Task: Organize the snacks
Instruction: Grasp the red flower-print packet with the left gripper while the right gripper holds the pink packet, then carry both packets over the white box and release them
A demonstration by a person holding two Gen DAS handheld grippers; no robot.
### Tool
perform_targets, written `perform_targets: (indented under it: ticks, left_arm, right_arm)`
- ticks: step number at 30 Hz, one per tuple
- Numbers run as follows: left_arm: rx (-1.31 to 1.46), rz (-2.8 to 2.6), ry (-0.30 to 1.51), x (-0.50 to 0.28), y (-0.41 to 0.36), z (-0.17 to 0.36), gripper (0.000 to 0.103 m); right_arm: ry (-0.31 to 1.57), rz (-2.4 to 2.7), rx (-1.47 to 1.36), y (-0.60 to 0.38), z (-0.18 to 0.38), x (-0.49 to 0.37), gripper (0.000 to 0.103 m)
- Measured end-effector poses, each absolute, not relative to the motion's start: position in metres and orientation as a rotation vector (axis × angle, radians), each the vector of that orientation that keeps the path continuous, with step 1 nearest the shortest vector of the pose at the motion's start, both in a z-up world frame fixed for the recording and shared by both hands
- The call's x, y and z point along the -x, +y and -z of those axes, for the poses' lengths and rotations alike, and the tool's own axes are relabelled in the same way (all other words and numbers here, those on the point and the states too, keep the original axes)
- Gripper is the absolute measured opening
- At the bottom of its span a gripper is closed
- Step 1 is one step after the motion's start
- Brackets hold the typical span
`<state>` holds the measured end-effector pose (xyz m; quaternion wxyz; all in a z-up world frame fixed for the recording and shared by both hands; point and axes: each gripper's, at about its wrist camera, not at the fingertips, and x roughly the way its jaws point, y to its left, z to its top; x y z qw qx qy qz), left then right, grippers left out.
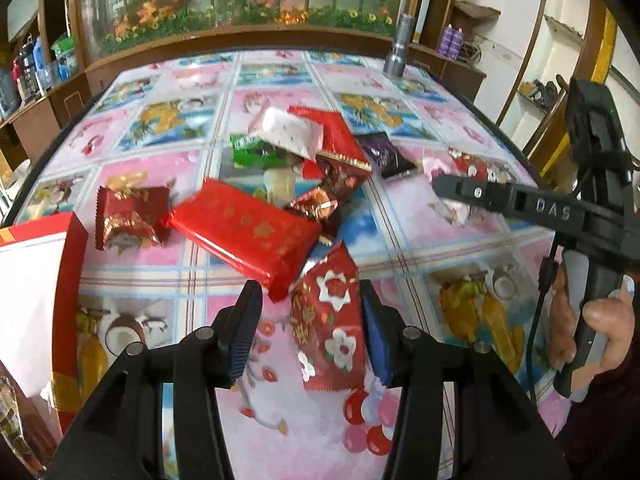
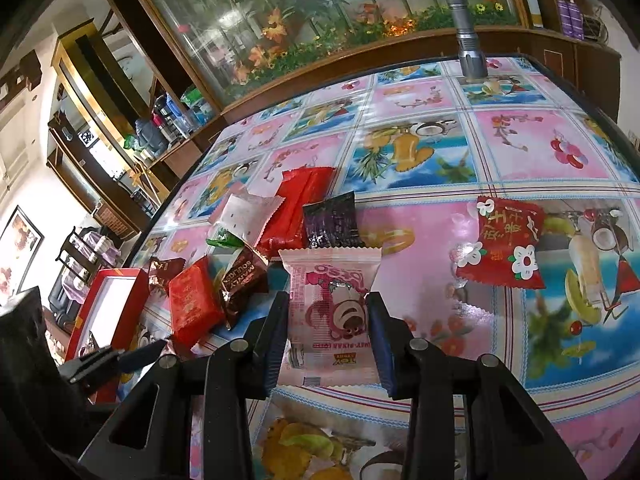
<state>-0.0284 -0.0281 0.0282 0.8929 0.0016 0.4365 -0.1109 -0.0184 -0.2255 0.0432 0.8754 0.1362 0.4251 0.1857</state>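
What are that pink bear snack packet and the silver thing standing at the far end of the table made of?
The pink bear packet looks like thin, glossy plastic film: partly see-through, crinkled, with zigzag sealed ends. The silver flashlight seems to be metal, probably aluminium with a matte brushed finish: dull grey sheen, ridged barrel and notched head. The table cover looks like shiny printed vinyl.

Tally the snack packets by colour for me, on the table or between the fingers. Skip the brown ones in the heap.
Red flower-print packets: 2
Plain red packets: 2
Green packet: 1
Purple packet: 1
White packet: 1
Pink bear packet: 1
Total: 8
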Motion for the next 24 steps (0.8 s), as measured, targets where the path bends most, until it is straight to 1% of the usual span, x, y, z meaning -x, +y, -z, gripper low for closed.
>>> perform_targets:
  ticks: [1,2,3,4,5,10,16,24]
  left_arm:
    - [-0.011,0.235,0.907,0.027,-0.029,-0.028,0.044]
    - [-0.022,0.235,0.915,0.027,-0.030,-0.026,0.036]
    - [-0.025,0.229,0.930,0.025,-0.030,-0.022,0.031]
    - [-0.018,0.227,0.940,0.026,-0.029,-0.020,0.024]
    - [-0.005,0.232,0.945,0.026,-0.027,-0.019,0.021]
    - [-0.006,0.217,0.894,0.036,-0.019,-0.022,0.020]
    - [0.035,0.231,0.845,0.052,-0.003,-0.043,0.020]
    - [0.058,0.125,0.739,0.095,0.053,-0.082,0.021]
  right_arm:
    - [0.886,-0.388,-0.282,-0.225,-0.044,0.019,0.040]
    - [0.886,-0.388,-0.280,-0.225,-0.043,0.019,0.040]
    - [0.888,-0.388,-0.278,-0.225,-0.043,0.019,0.040]
    - [0.891,-0.387,-0.280,-0.225,-0.043,0.019,0.040]
    - [0.893,-0.386,-0.280,-0.225,-0.043,0.019,0.040]
    - [0.890,-0.381,-0.277,-0.225,-0.044,0.020,0.040]
    - [0.886,-0.388,-0.265,-0.223,-0.045,0.021,0.039]
    - [0.839,-0.527,-0.339,-0.203,-0.056,0.033,0.039]
